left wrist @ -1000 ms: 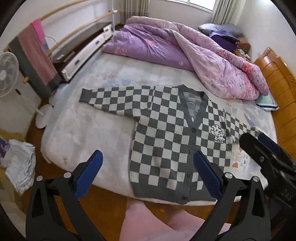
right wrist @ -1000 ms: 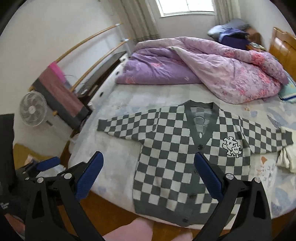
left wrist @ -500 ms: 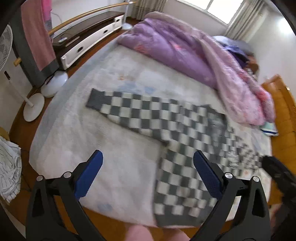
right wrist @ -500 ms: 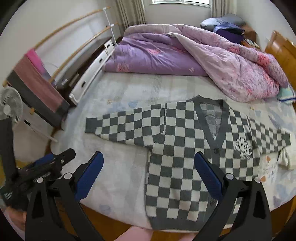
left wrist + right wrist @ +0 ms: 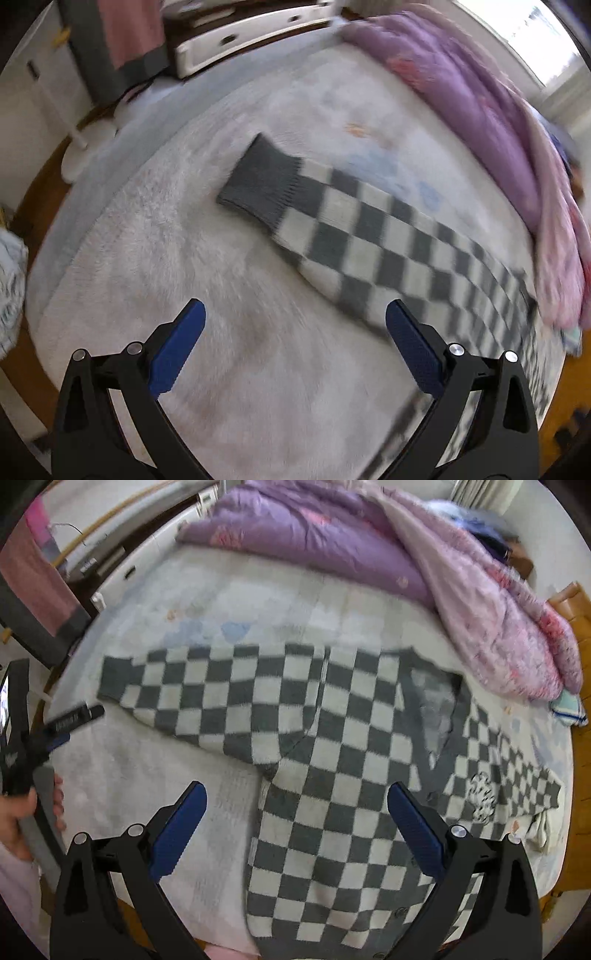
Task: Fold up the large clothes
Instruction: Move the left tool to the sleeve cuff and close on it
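A grey-and-white checked cardigan [image 5: 343, 760] lies flat, front up, on the white bed [image 5: 140, 775], sleeves spread to both sides. My left gripper [image 5: 295, 332] hovers open above the fuzzy sheet, just short of the left sleeve [image 5: 369, 240], whose dark grey cuff [image 5: 266, 184] lies ahead. My right gripper [image 5: 295, 814] is open over the cardigan's body near the left armpit. The left gripper [image 5: 70, 720] also shows at the left edge of the right wrist view, held by a hand [image 5: 18, 812].
A purple and pink duvet [image 5: 369, 554] is heaped along the far side of the bed. A wooden headboard [image 5: 576, 627] stands at the right. A white drawer unit [image 5: 251, 40] and a rack with a pink and grey towel [image 5: 122, 44] stand past the left edge.
Both grippers moved forward and lower over the bed. The left one swung left toward the sleeve cuff. The cardigan has not moved.
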The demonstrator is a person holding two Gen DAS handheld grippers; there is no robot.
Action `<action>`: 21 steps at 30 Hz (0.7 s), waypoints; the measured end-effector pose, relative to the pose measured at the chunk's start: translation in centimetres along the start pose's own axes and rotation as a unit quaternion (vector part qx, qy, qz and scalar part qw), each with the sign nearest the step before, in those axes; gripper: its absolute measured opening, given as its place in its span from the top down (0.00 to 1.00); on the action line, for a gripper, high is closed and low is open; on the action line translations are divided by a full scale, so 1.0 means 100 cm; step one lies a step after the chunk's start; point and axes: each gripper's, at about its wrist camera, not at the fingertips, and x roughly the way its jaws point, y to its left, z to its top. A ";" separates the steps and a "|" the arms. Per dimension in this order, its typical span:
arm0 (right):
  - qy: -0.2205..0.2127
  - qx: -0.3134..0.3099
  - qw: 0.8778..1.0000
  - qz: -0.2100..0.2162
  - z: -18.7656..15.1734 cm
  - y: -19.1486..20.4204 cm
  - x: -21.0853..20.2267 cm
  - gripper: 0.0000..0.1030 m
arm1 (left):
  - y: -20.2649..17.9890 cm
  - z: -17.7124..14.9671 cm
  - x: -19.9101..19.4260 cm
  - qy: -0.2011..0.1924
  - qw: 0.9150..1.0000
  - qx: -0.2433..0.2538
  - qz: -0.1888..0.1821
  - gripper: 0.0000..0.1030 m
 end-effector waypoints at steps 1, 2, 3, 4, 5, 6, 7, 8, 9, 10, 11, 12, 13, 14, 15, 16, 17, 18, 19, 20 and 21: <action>0.016 0.008 1.000 0.004 0.001 -0.001 0.014 0.08 | 0.005 0.005 0.011 0.005 1.000 -0.011 -0.004 0.05; 0.029 0.017 0.999 0.009 0.000 -0.002 0.023 0.08 | 0.010 0.010 0.022 0.008 1.000 -0.023 -0.007 0.05; 0.040 0.025 0.999 0.014 0.000 -0.002 0.031 0.08 | 0.017 0.018 0.037 0.012 0.999 -0.037 0.000 0.05; 0.049 0.036 0.998 0.022 -0.002 -0.004 0.038 0.08 | 0.022 0.024 0.046 0.010 0.999 -0.045 0.009 0.05; 0.056 0.045 0.997 0.028 -0.004 -0.005 0.045 0.08 | 0.026 0.029 0.054 0.007 0.999 -0.051 0.013 0.05; 0.063 0.052 0.996 0.030 -0.006 -0.005 0.051 0.08 | 0.030 0.037 0.064 -0.002 0.998 -0.059 0.019 0.05; 0.069 0.055 0.996 0.029 -0.008 -0.004 0.055 0.08 | 0.033 0.041 0.071 -0.006 0.997 -0.063 0.038 0.05; 0.082 0.059 0.995 0.028 -0.011 -0.006 0.062 0.08 | 0.034 0.046 0.075 -0.005 0.997 -0.064 0.049 0.05; 0.090 0.061 0.994 0.027 -0.013 -0.006 0.066 0.08 | 0.035 0.054 0.082 -0.007 0.997 -0.059 0.053 0.06; 0.094 0.062 0.993 0.028 -0.015 -0.007 0.070 0.08 | 0.034 0.059 0.086 -0.011 0.997 -0.055 0.052 0.06; 0.097 0.063 0.993 0.028 -0.018 -0.009 0.074 0.08 | 0.034 0.064 0.091 -0.014 0.997 -0.051 0.055 0.06; 0.098 0.063 0.993 0.027 -0.020 -0.010 0.078 0.08 | 0.034 0.069 0.097 -0.011 0.997 -0.049 0.060 0.21; 0.100 0.061 0.993 0.024 -0.021 -0.012 0.082 0.08 | 0.034 0.074 0.103 -0.005 0.997 -0.043 0.057 0.32; 0.103 0.059 0.993 0.022 -0.023 -0.014 0.086 0.08 | 0.033 0.078 0.105 -0.007 0.997 -0.039 0.062 0.34; 0.103 0.059 0.993 0.020 -0.024 -0.016 0.089 0.08 | 0.033 0.082 0.106 -0.020 0.997 -0.038 0.061 0.40; 0.102 0.061 0.993 0.018 -0.025 -0.019 0.092 0.08 | 0.033 0.085 0.106 -0.033 0.997 -0.037 0.059 0.44; 0.101 0.063 0.993 0.017 -0.026 -0.022 0.095 0.08 | 0.034 0.088 0.107 -0.032 0.997 -0.037 0.058 0.51; 0.099 0.068 0.993 0.018 -0.027 -0.025 0.099 0.08 | 0.035 0.091 0.104 -0.037 0.997 -0.035 0.051 0.69; 0.097 0.070 0.993 0.021 -0.027 -0.028 0.102 0.08 | 0.035 0.093 0.099 -0.045 0.998 -0.034 0.038 0.77; 0.092 0.075 0.993 0.021 -0.026 -0.033 0.105 0.08 | 0.035 0.095 0.092 -0.047 0.998 -0.036 0.014 0.84; 0.087 0.077 0.993 0.022 -0.024 -0.036 0.107 0.08 | 0.035 0.098 0.085 -0.053 0.998 -0.040 0.005 0.84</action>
